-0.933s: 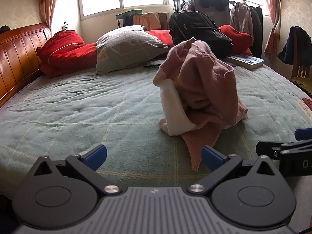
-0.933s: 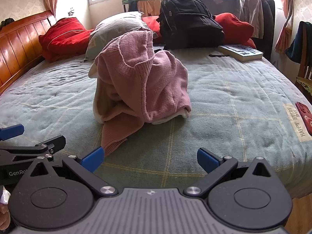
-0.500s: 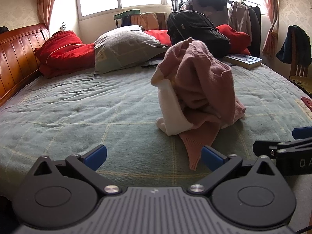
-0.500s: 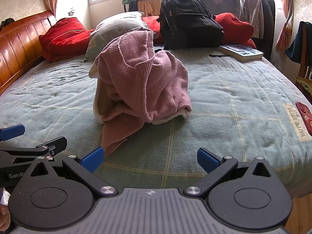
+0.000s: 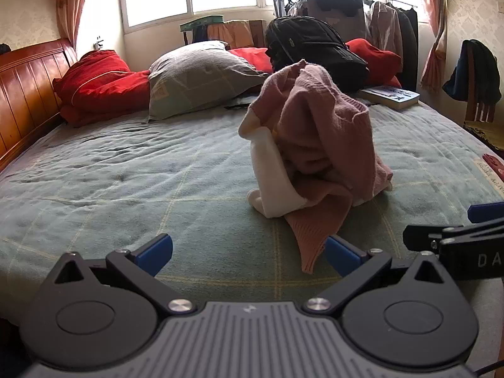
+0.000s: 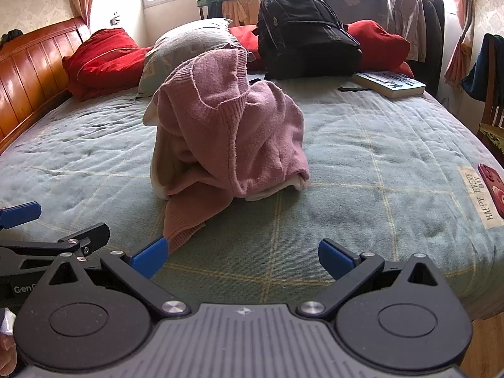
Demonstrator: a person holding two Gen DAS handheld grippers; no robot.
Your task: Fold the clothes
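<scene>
Both tools are spread and empty: left gripper [image 5: 249, 253], right gripper [image 6: 242, 256]. The pink sweater [image 6: 226, 138] sits heaped at frame centre — best to pinch its trailing sleeve [image 6: 181, 223] first and draw it flat.

Pink knit sweater [image 5: 318, 145], white lining, crumpled upright heap on bed

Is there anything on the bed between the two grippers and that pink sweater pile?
Nothing visible does. Only bare green blanket lies between the open left gripper, the open right gripper and the pink sweater.
</scene>
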